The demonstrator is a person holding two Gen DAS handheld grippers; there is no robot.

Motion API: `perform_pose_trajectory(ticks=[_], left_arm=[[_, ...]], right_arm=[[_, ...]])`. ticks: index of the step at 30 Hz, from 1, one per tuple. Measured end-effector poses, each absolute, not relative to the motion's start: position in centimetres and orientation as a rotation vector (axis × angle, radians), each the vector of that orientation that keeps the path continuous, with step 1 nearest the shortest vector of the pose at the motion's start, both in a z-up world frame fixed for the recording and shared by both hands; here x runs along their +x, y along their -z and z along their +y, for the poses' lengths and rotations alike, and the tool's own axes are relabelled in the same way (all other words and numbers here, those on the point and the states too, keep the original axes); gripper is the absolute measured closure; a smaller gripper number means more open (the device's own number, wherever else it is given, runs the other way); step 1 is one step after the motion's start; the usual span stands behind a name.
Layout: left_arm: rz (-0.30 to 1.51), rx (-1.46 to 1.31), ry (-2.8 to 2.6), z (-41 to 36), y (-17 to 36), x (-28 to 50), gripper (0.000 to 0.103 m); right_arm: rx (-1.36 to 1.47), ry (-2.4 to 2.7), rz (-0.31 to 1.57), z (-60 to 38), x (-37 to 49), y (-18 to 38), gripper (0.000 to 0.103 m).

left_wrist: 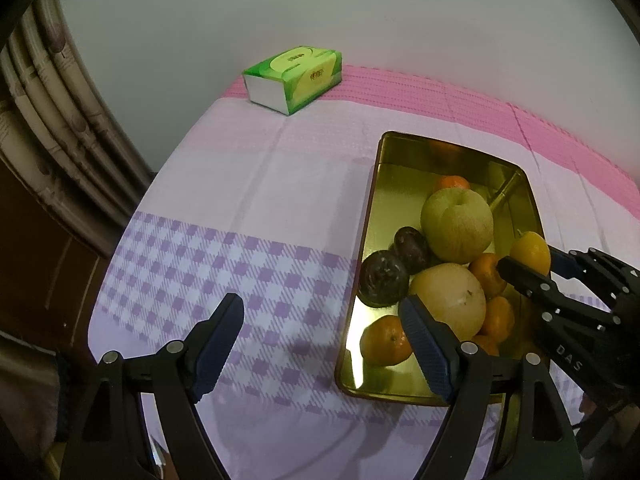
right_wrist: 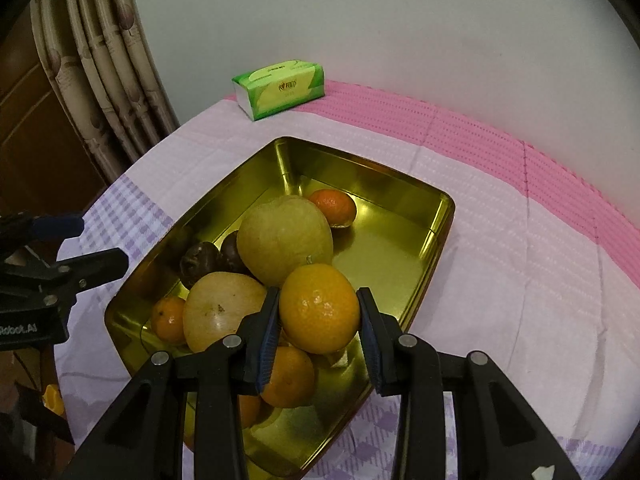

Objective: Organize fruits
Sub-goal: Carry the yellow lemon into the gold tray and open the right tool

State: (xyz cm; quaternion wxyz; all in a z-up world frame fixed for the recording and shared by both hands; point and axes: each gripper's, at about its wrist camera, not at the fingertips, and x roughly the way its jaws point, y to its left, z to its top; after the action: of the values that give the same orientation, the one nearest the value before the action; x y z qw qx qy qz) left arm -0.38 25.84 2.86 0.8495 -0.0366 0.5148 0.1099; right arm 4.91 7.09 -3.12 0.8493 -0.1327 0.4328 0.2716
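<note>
- Right gripper (right_wrist: pixel 319 312) clamped on a yellow-orange citrus (right_wrist: pixel 319 307) — blue pads pressed to its left and right sides, fruit clear of the pile and held over the near end of the gold tray (right_wrist: pixel 436 240).
- Same grip visible from the left wrist view: citrus (left_wrist: pixel 530 253) pinched between black fingers at the tray's right rim.
- Left gripper (left_wrist: pixel 324 324) spread wide, nothing between the pads; left finger over the checked cloth, right finger overlapping the tray's near-left part in front of the fruit. Contact with fruit: cannot tell.
- Tray (left_wrist: pixel 370 216) on a pink-and-lilac tablecloth (left_wrist: pixel 248 184), long axis running near to far.
- In the tray, near end: pale yellow pear (left_wrist: pixel 450 300), large green-yellow apple (left_wrist: pixel 456 226) behind it and touching, two dark purple-brown fruits (left_wrist: pixel 384 278) side by side at the left wall.
- Small mandarin (left_wrist: pixel 385 341) alone at the near-left corner; more mandarins (left_wrist: pixel 498 318) wedged between pear and right wall, partly hidden under the right gripper.
- One more mandarin (right_wrist: pixel 333 207) further back, just behind the apple; far part of the tray floor bare.
- Green tissue box (left_wrist: pixel 294 79) at the far edge of the table, well apart from the tray, by the wall.
- Curtain (left_wrist: pixel 60 120) at far left, off the table edge.
</note>
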Motion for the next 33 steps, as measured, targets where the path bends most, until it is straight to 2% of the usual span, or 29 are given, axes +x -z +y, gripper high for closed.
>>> perform_pose_trajectory(ticks=[25, 33], left_arm=[[1.086, -0.071, -0.225, 25.8, -3.0, -1.9, 0.022], [1.081, -0.050, -0.212, 25.2, -3.2, -2.0, 0.022]], right_arm=[[-0.275, -0.562, 0.943, 7.0, 4.4, 4.5, 0.069], [-0.260, -0.535, 0.936, 6.6, 4.2, 4.2, 0.064]])
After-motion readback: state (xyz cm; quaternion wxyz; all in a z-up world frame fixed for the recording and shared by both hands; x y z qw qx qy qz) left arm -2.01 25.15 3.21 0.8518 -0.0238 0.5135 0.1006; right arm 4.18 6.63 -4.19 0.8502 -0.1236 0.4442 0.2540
